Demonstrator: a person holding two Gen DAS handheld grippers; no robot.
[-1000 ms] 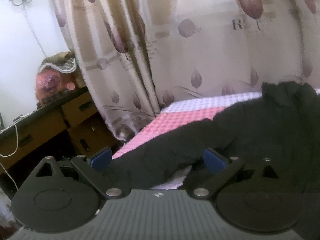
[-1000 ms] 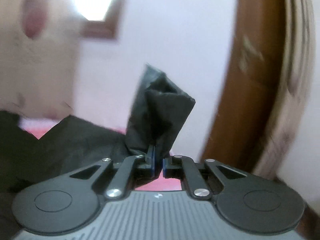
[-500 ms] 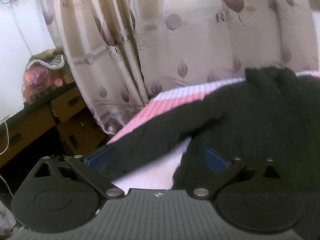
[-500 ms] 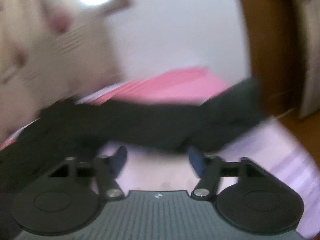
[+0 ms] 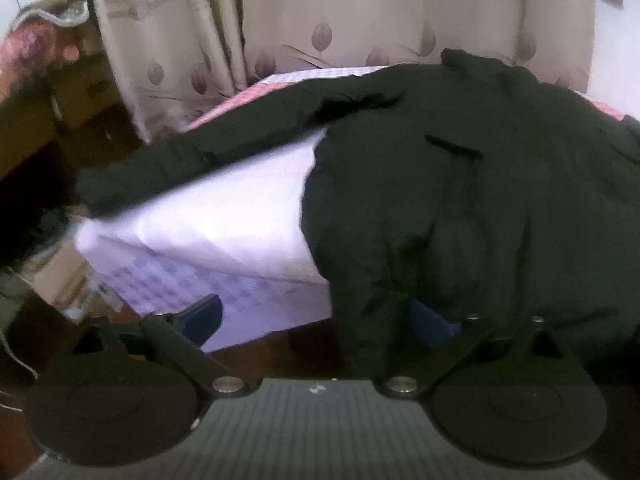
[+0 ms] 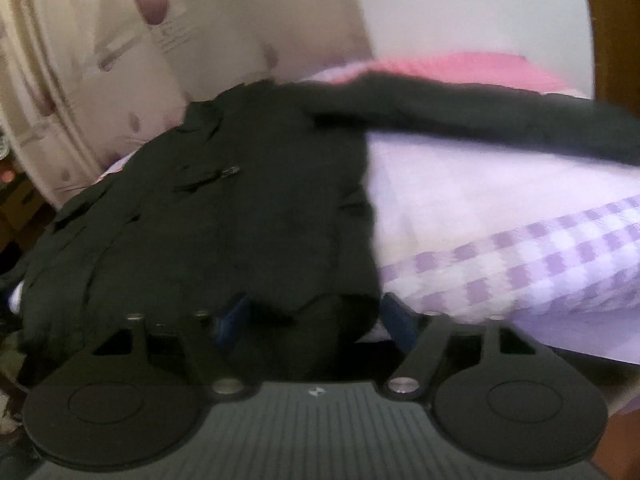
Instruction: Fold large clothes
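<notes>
A large black jacket [image 5: 460, 184] lies spread on a bed with a lilac and pink checked sheet [image 5: 224, 216]. One sleeve [image 5: 192, 152] stretches to the bed's left edge. My left gripper [image 5: 316, 320] is open at the jacket's hem, its right pad over the black cloth. In the right wrist view the jacket [image 6: 240, 216] fills the left, with its other sleeve [image 6: 480, 116] stretched right across the sheet [image 6: 520, 232]. My right gripper [image 6: 316, 320] is open, jaws either side of the hem's lower corner.
Leaf-patterned curtains [image 5: 320, 12] hang behind the bed. A dark wooden desk with drawers [image 5: 60, 100] stands left of the bed. A brown wooden door frame [image 6: 612, 24] is at the right. The bed's front edge drops to a brown floor [image 5: 304, 356].
My right gripper has let go of the black sleeve it held up and opened; the sleeve now lies on the bed. Both grippers have moved down to the jacket's hem.
</notes>
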